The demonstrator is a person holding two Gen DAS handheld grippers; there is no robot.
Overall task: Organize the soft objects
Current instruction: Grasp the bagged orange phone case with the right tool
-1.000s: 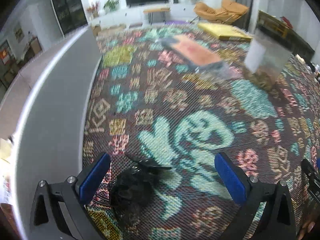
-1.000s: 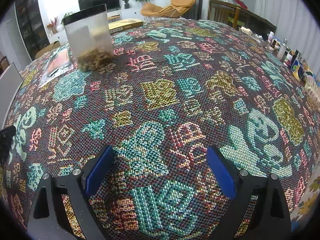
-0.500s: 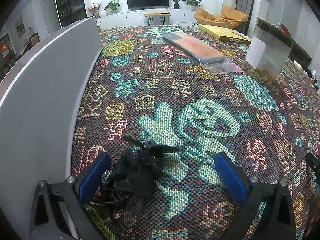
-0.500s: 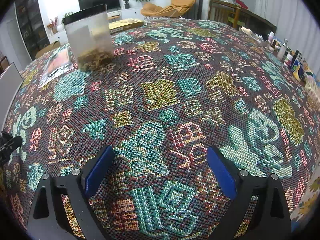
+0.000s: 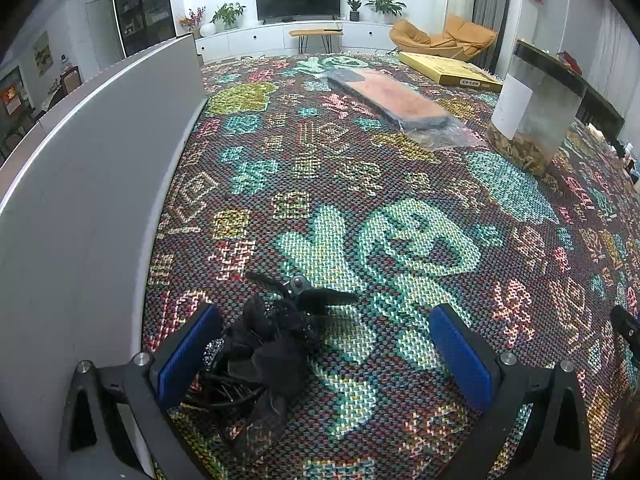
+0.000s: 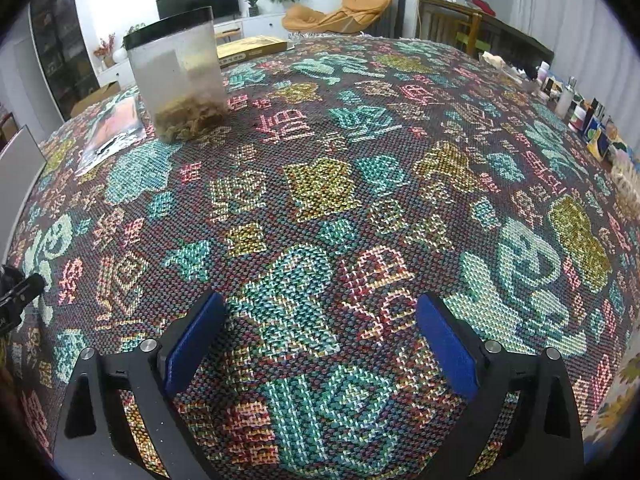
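Observation:
A crumpled black mesh bundle (image 5: 264,356), with a black clip (image 5: 304,292) at its far end, lies on the patterned woven cloth (image 5: 400,216). My left gripper (image 5: 324,344) is open around it; the bundle sits against the inside of the left blue pad (image 5: 188,352), far from the right pad. My right gripper (image 6: 322,336) is open over bare cloth with nothing between its fingers. At the far left edge of the right wrist view a black piece of the other gripper (image 6: 16,292) shows.
A grey-white panel (image 5: 92,168) runs along the left. A clear jar with a black lid (image 5: 536,112) holds dried bits, also seen as the jar (image 6: 180,76). A bagged pink pad (image 5: 392,100) and a yellow box (image 5: 448,70) lie beyond. Small bottles (image 6: 576,96) line the right edge.
The left gripper has drawn back and lifted a little; the black bundle now shows more fully between its fingers. The right gripper has not moved.

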